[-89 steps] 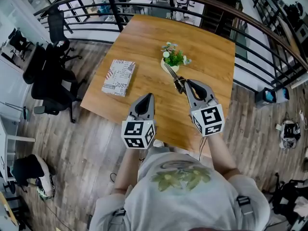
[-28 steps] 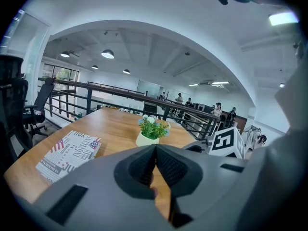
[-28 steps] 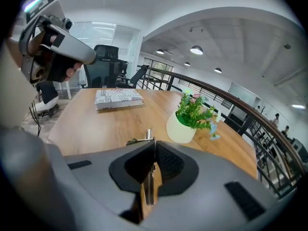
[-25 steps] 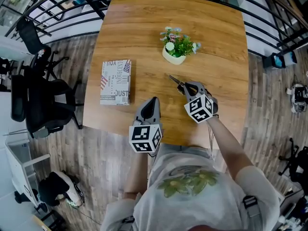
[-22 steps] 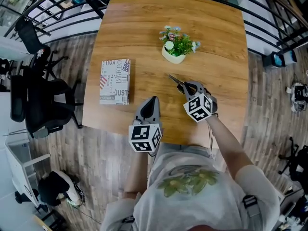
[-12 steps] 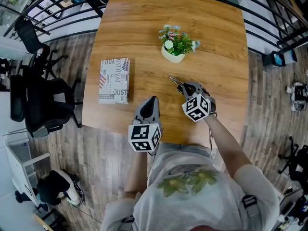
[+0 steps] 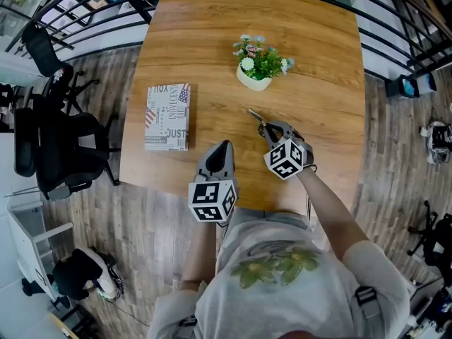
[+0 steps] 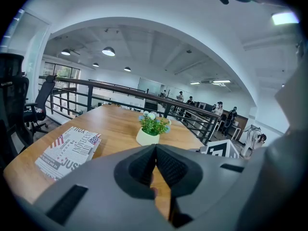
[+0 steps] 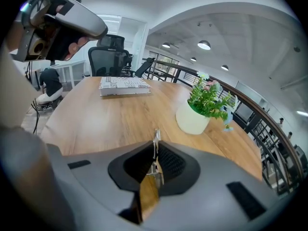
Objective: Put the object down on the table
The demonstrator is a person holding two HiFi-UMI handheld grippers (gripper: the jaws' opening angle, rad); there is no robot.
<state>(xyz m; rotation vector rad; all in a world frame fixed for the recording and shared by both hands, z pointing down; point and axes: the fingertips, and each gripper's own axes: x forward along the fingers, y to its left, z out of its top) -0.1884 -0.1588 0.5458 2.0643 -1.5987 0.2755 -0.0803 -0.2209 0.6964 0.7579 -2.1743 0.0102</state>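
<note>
A thin metal tool (image 7: 256,119) with a dark handle points toward the flower pot, low over the wooden table (image 7: 318,97). It stands between the jaws of my right gripper (image 7: 271,128), just right of the table's middle. In the right gripper view the tool (image 9: 155,137) leans against the right pad, with a strip of table showing to its left. Those jaws are opening with the tool still between them. My left gripper (image 7: 224,147) hovers near the table's front edge. It is shut and empty in its own view (image 8: 155,151).
A white pot of flowers (image 7: 255,76) stands just beyond the tool. A printed book (image 7: 167,117) lies at the table's left side. Black office chairs (image 7: 60,147) stand on the floor at the left, and a dark railing (image 7: 395,30) curves round the far side.
The right gripper has drawn back slightly toward the person and its jaws have parted a little. The tool stays in place near the pot. The left gripper has not moved.
</note>
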